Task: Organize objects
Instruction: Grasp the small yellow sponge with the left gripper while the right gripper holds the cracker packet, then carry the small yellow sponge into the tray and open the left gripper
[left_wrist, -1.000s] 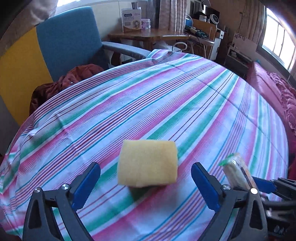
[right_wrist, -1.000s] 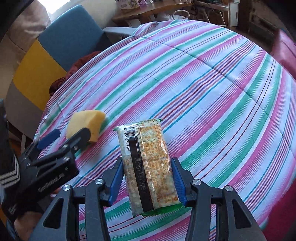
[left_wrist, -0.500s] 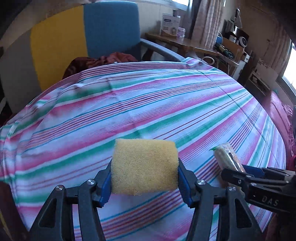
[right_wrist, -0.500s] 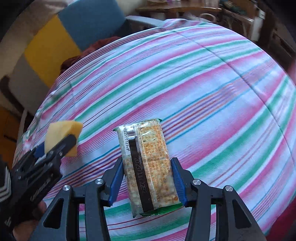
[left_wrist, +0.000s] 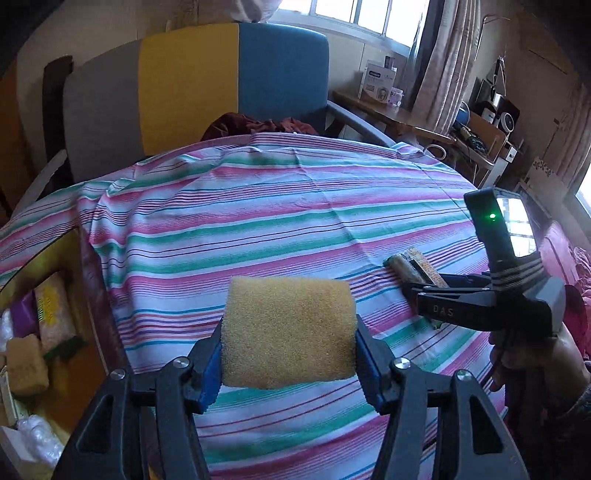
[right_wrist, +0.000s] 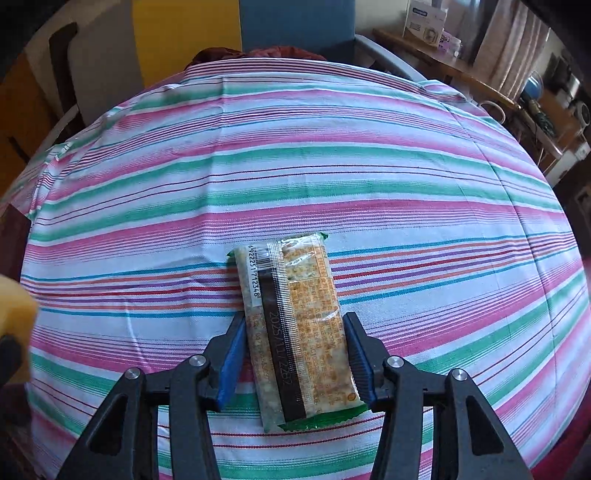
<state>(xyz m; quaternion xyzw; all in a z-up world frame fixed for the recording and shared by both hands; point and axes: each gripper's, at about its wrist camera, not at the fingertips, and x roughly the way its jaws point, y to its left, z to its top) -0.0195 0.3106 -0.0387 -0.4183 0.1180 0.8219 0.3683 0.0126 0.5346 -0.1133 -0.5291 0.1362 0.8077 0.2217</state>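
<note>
- Now the left gripper (left_wrist: 289, 363) is clamping the sponge (left_wrist: 289, 332) above the cloth (left_wrist: 258, 229), heading for the box (left_wrist: 33, 332); keep the squeeze steady.
- Meanwhile the right gripper (right_wrist: 293, 360) is pinching the packet (right_wrist: 295, 325) over the cloth; carry it level.

striped tablecloth (left_wrist: 295, 206) | grey-yellow-blue armchair (left_wrist: 192, 85) | sunlit windows (left_wrist: 354, 14) | wooden desk (left_wrist: 399, 118)

A yellow, coarse-pored sponge block (left_wrist: 290, 332) sits clamped by its two short ends, long side across, raised above the striped surface (left_wrist: 258, 229). A clear-wrapped cracker packet (right_wrist: 299, 328), barcode and printed date facing up, green sealed edges, is pinched at its long sides.
</note>
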